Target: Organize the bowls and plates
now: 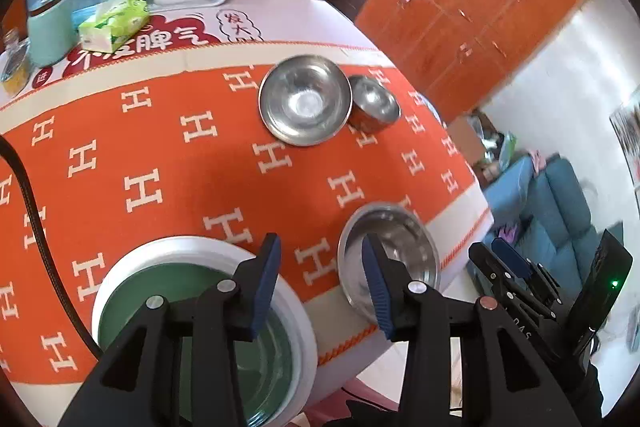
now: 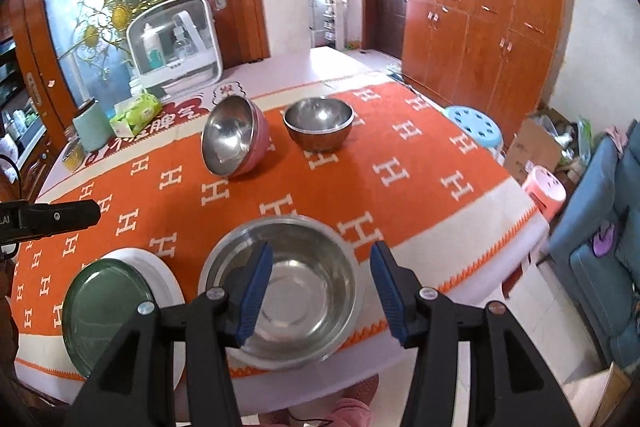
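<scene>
Left wrist view: your left gripper (image 1: pixel 320 275) is spread wide with nothing in it, hanging over the near edge of the orange tablecloth (image 1: pixel 168 163). The green plate (image 1: pixel 224 347) sits on a white plate (image 1: pixel 192 247) at near left, and a steel bowl (image 1: pixel 404 231) is at near right. Far off, a pink-sided bowl (image 1: pixel 304 99) touches a smaller steel bowl (image 1: pixel 376 103). Your right gripper (image 1: pixel 516 267) shows at the right edge; can't tell its state here.

Right wrist view: your right gripper (image 2: pixel 320 287) is wide open, empty, just above the near steel bowl (image 2: pixel 304 287). The pink-sided bowl (image 2: pixel 232 135) is tipped on its side.
</scene>
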A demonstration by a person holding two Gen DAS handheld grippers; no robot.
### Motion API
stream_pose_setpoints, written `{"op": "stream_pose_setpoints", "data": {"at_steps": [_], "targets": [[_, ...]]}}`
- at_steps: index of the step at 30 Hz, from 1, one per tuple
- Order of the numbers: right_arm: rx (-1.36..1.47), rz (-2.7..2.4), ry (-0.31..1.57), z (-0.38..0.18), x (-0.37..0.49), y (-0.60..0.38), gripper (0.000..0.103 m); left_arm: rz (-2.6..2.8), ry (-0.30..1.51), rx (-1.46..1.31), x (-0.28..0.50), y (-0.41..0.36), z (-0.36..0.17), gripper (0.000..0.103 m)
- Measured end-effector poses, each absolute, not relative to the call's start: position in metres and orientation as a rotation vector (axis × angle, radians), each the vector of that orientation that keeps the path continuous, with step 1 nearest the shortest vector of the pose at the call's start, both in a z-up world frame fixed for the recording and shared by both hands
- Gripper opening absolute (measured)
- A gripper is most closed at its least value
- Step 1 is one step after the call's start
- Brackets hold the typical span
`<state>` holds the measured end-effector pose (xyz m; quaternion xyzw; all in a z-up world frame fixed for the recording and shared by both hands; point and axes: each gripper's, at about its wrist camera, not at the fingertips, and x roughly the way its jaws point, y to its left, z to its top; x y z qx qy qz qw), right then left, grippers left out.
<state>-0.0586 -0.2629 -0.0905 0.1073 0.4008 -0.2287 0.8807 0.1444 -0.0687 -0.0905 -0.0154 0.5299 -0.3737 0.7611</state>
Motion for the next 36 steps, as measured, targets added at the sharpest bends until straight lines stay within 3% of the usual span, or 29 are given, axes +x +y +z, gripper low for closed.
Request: {"op": "stream_pose_setpoints", "data": {"at_steps": [18, 23, 36], "targets": [[0.046, -0.121, 0.819, -0.074, 0.014, -0.354, 0.052, -0.520, 1.074, -0.264, 0.145, -0.125, -0.095, 0.055], [0.012, -0.028, 0.830, -0.076, 0.036, -0.363, 0.052, -0.435, 1.068, -0.316, 0.144, -0.129, -0.103, 0.062], [-0.028, 0.177, 0.843, -0.084, 0.084, -0.362, 0.052, -0.281, 1.061, -0.391, 0.161, -0.146, -0.124, 0.069]]}}
